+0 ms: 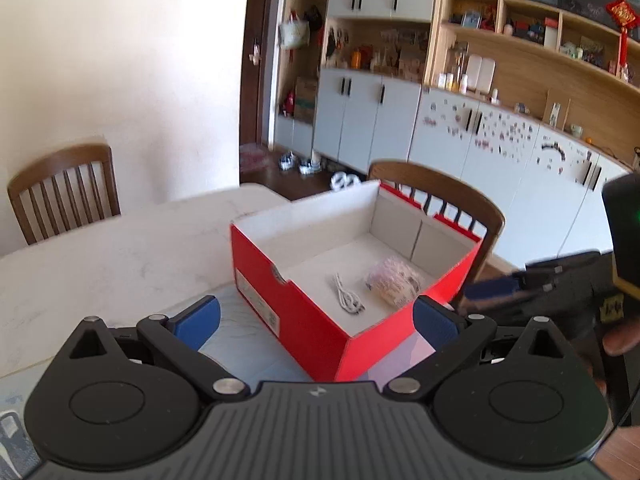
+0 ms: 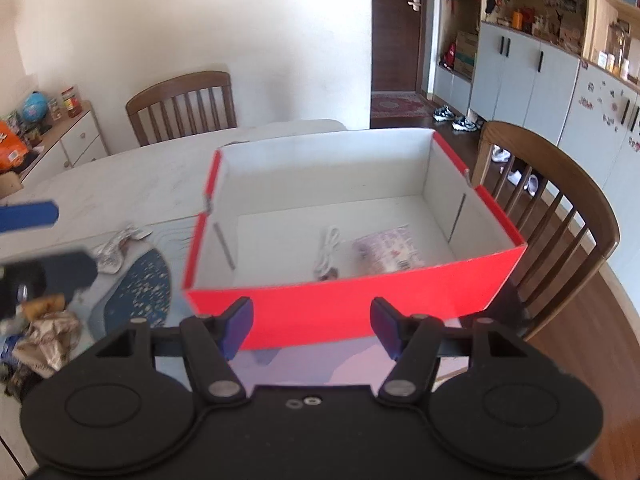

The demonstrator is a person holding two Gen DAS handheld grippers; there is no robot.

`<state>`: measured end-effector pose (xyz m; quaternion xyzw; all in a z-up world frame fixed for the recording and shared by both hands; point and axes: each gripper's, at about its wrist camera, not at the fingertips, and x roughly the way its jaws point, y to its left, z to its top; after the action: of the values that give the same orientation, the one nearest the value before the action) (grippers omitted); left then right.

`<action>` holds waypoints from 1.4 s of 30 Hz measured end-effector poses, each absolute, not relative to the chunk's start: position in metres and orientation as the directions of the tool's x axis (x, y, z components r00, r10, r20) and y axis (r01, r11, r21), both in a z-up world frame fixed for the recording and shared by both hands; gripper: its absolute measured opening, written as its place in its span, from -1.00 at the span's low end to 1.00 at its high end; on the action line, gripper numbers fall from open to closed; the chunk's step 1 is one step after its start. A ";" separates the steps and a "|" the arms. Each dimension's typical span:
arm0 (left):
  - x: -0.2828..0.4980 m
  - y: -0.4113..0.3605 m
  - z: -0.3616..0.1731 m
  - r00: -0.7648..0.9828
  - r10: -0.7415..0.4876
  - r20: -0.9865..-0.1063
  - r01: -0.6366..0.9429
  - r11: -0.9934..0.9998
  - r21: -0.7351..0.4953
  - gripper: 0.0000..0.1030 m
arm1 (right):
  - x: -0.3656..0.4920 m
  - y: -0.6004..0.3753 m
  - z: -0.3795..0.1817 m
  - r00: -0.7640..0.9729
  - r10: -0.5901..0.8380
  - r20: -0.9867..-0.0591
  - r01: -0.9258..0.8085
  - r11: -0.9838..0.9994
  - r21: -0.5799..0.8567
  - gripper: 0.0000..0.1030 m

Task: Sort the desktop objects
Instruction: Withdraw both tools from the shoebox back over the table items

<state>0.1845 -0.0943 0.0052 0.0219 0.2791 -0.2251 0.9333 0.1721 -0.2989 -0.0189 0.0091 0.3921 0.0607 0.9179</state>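
Observation:
A red box [image 1: 304, 320] with a white inside stands on the white table [image 1: 100, 264]; it also shows in the right wrist view [image 2: 352, 308]. In it lie a coiled white cable [image 1: 347, 295] [image 2: 328, 254] and a small patterned packet [image 1: 394, 282] [image 2: 387, 254]. My left gripper [image 1: 316, 320] is open and empty, just in front of the box's near corner. My right gripper [image 2: 312, 330] is open and empty, in front of the box's red side wall. The right gripper shows blurred at the right of the left wrist view [image 1: 520, 284].
Crumpled wrappers [image 2: 116, 246] and more wrappers [image 2: 48, 336] lie on the table left of the box, by a blue patterned mat [image 2: 136, 292]. Wooden chairs stand behind the table [image 2: 182, 106] and right of the box [image 2: 552, 216]. The left gripper's blurred fingers [image 2: 28, 216] show at the left edge.

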 end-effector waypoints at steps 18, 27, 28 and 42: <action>0.139 0.001 0.009 0.791 -0.335 -0.512 0.337 0.937 -0.092 1.00 | 0.110 -0.183 -0.015 0.712 0.233 -0.663 -0.249 0.966 0.072 0.28; 0.118 0.058 -0.001 0.821 -0.268 -0.503 0.267 0.961 -0.076 1.00 | 0.096 -0.126 -0.023 0.704 0.288 -0.649 -0.332 0.942 0.059 0.36; 0.116 0.064 -0.004 0.819 -0.266 -0.509 0.264 0.961 -0.076 1.00 | 0.095 -0.122 -0.024 0.702 0.293 -0.649 -0.338 0.939 0.057 0.36; 0.083 0.114 -0.051 0.777 -0.280 -0.564 0.289 0.954 -0.076 1.00 | 0.097 -0.084 -0.057 0.677 0.274 -0.683 -0.342 0.939 0.038 0.37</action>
<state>0.0825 0.1136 -0.0513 0.0075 0.2979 -0.1507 0.9426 0.0972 -0.0835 -0.0574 -0.0464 0.3650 0.1684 0.9145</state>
